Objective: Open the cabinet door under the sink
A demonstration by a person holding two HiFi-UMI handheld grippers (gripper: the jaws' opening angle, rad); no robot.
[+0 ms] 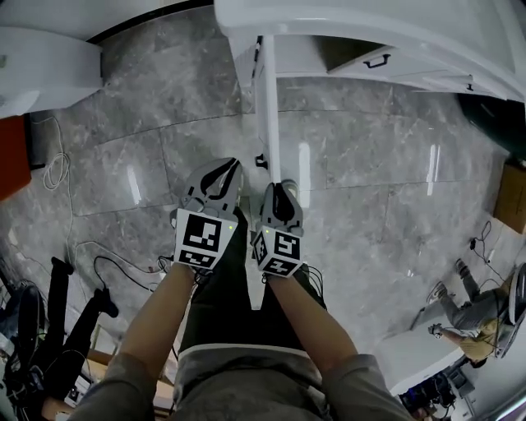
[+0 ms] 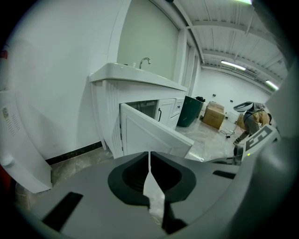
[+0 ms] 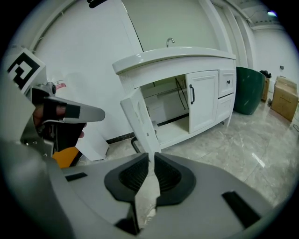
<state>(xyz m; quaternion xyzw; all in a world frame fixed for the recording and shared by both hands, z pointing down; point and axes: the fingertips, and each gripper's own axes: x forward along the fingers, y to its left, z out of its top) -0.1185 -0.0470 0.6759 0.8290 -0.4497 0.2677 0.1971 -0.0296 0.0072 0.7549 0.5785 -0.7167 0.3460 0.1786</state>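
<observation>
The white sink cabinet stands ahead, and its left door is swung out toward me, edge-on in the head view. A black handle sits near the door's free end. The inside of the cabinet shows behind the open door. My right gripper hovers just short of the door's free end, jaws closed to a slit with nothing in them. The left gripper is beside it on the left, shut and empty. In the left gripper view, the door lies beyond the gripper.
The cabinet's right door is closed, with drawers beside it. A dark green bin and cardboard boxes stand to the right. A white appliance and cables are at the left. A person crouches on the marble floor at the right.
</observation>
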